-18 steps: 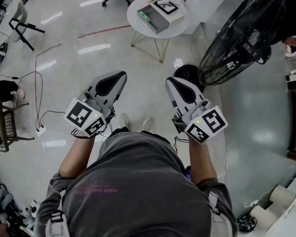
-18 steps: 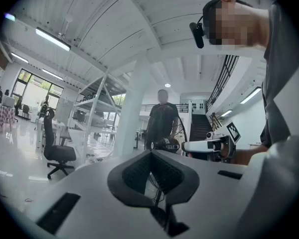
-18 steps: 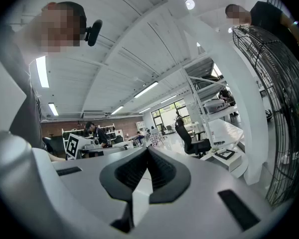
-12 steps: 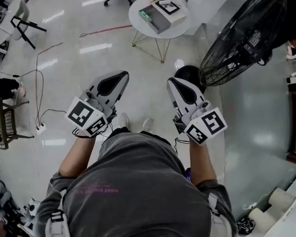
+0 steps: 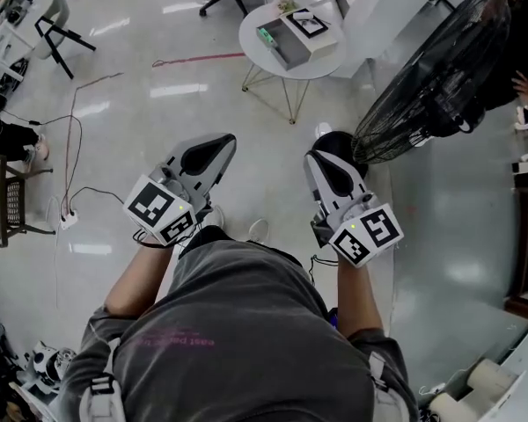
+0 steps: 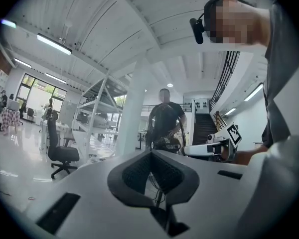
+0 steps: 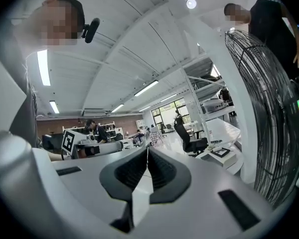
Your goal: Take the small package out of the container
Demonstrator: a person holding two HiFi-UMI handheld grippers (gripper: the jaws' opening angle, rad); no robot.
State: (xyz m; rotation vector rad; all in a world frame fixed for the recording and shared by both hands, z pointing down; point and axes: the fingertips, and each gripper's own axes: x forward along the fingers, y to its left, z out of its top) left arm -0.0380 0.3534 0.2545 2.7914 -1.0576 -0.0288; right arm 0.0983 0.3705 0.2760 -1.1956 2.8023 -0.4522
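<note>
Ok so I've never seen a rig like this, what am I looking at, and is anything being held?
A standing person holds a claw tool in each hand; there's no robot arm. One picture comes from a camera on their head, looking down at the left claw and right claw. The other two come from cameras riding on each claw, looking along its jaws. Both claws are shut and empty. Ahead, a round white table carries a grey open container and a white box with a square marker; the container's contents are too small to make out.
</note>
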